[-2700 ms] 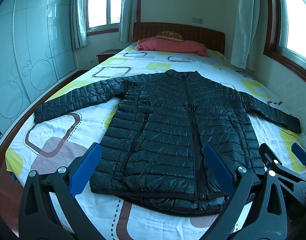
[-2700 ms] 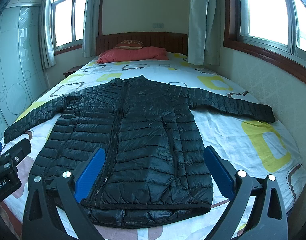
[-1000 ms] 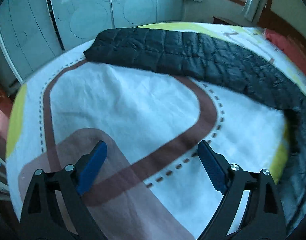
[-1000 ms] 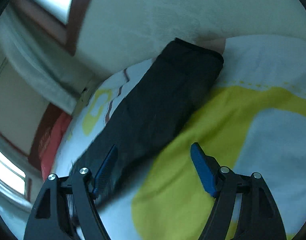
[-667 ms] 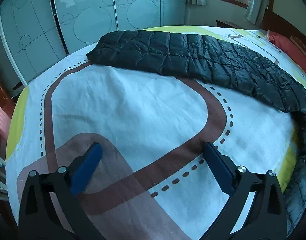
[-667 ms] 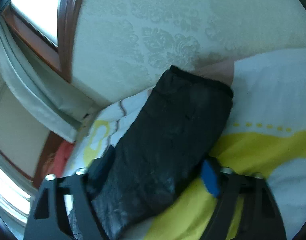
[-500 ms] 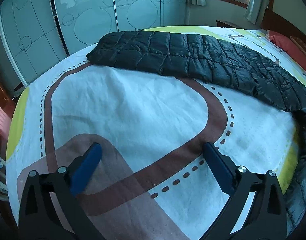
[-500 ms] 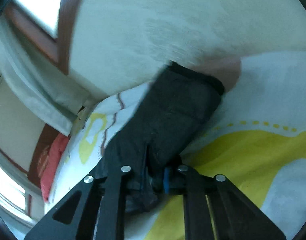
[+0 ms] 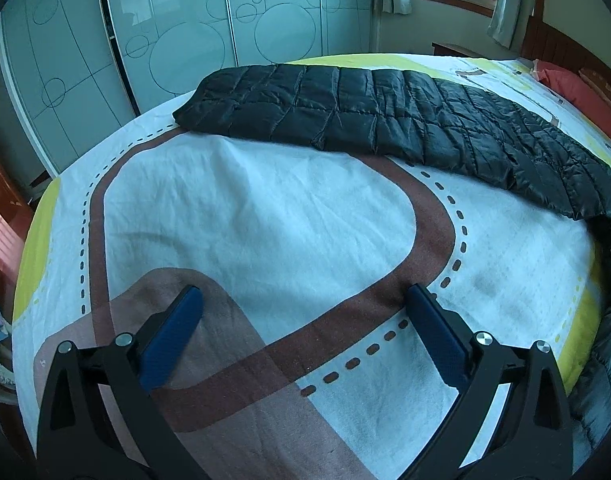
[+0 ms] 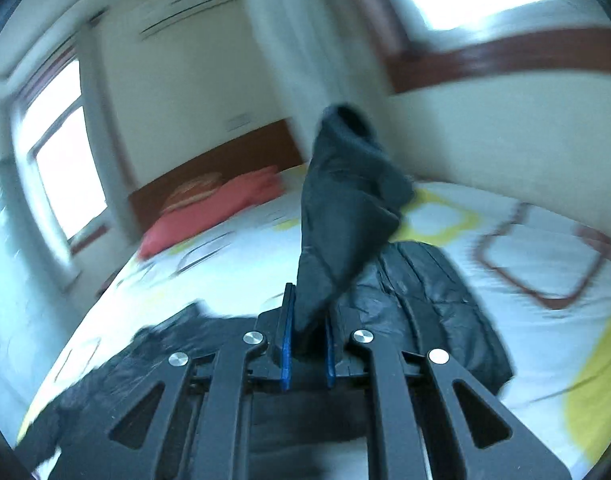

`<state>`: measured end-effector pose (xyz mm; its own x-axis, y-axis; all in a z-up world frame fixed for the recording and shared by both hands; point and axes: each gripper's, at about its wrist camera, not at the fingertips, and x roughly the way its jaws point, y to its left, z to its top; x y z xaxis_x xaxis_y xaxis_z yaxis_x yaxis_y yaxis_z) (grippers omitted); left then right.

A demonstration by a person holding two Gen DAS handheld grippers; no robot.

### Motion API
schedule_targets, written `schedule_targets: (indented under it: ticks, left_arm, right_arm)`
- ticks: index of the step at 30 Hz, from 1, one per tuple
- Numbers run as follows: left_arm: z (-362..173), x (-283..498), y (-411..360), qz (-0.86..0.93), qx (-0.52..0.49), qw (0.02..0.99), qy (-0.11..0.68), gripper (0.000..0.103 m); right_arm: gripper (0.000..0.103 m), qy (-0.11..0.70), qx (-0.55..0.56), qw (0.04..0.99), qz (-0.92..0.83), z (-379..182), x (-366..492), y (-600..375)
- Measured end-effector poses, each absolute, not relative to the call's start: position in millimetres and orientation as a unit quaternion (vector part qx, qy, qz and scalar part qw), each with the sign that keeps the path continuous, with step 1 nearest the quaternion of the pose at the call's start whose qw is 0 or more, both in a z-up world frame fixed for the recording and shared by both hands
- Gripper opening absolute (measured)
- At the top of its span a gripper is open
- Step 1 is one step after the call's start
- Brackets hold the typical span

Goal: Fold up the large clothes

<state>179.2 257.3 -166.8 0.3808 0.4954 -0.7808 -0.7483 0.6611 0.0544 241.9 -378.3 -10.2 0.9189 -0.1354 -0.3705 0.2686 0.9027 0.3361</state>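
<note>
The left gripper (image 9: 301, 320) stands with its jaws spread wide and nothing between them. Its blue pads (image 9: 173, 334) hang over the bedsheet (image 9: 265, 208), above the brown band printed on the white cloth. No part of the gripper touches the jacket. The jacket's left sleeve (image 9: 345, 120) lies flat on the sheet well ahead of the pads, stretched from its cuff at the left toward the jacket body at the right edge of the left wrist view. A glass-fronted wardrobe (image 9: 165, 40) stands behind the bed.

The right gripper (image 10: 308, 336) has its jaws clamped nearly together on the jacket's right sleeve (image 10: 345, 208). The two blue pads (image 10: 288, 336) press the dark fabric from both sides. The sleeve rises from the pads, clear of the bed, and ends in an open cuff at the top. The jacket (image 10: 425, 304) lies on the bedsheet below and beside the gripper, bunched near the lifted sleeve. The right wrist view is blurred, so finer detail of the fabric cannot be told. A red pillow (image 10: 209, 212) lies at the wooden headboard (image 10: 225, 156) beyond the jacket.
</note>
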Motion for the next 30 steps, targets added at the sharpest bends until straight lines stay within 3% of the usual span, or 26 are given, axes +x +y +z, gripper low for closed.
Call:
schedule_targets:
  ticks: [13, 25, 30]
  left_arm:
    - [-169, 177, 257, 0.381, -0.156, 0.822, 0.395, 0.101]
    - [-169, 176, 257, 0.38, -0.157, 0.823, 0.391, 0.101]
    - [-169, 176, 256, 0.38, -0.156, 0.824, 0.391, 0.101]
  right_arm:
    - [0.012, 0.268, 0.101, 0.955, 0.074, -32, 325, -116]
    - [0.013, 0.383, 0.01, 0.918, 0.105, -109, 365, -29]
    - [0.023, 0.408, -0.02, 0.907, 0.108, -120, 365, -15]
